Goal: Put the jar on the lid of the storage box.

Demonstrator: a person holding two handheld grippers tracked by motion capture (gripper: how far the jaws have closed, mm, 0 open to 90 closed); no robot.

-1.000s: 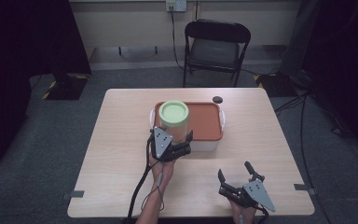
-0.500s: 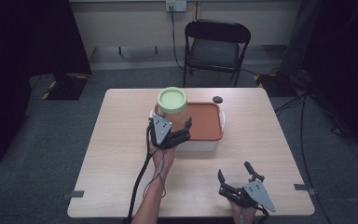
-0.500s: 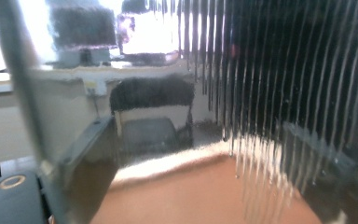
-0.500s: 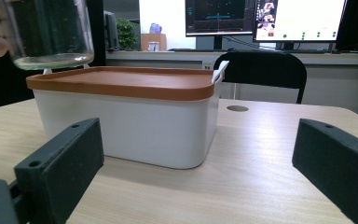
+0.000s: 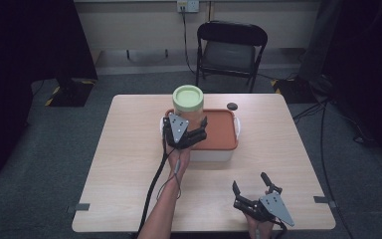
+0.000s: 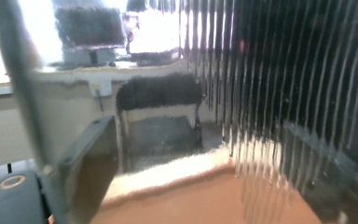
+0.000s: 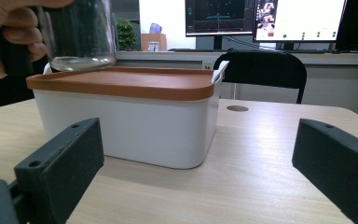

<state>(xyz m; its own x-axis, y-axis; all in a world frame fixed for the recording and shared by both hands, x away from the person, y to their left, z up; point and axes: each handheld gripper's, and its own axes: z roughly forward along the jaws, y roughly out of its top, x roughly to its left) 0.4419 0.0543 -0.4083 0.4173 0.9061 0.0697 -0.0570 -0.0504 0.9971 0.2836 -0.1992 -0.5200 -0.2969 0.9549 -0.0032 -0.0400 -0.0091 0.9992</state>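
Worktop [image 5: 129, 164] carries a white box w/ orange lid [image 5: 219, 130] near centre. Glass jar w/ pale green lid [image 5: 188, 102] now hangs just clear above the box lid's left end; it sat lower a sec ago, so prob. a lift-off, destination unclear. Left claw [image 5: 186, 133] clenched on the jar's ribbed wall. Right claw [image 5: 252, 191] released, jaws wide, near front edge. Small dark disc [image 5: 233, 105] behind box

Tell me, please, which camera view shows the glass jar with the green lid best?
The high view: the whole jar shows there, green lid on top, held by the left hand-held gripper above the orange-lidded box. The right gripper view shows its clear base only; the left gripper view looks through blurred ribbed glass.
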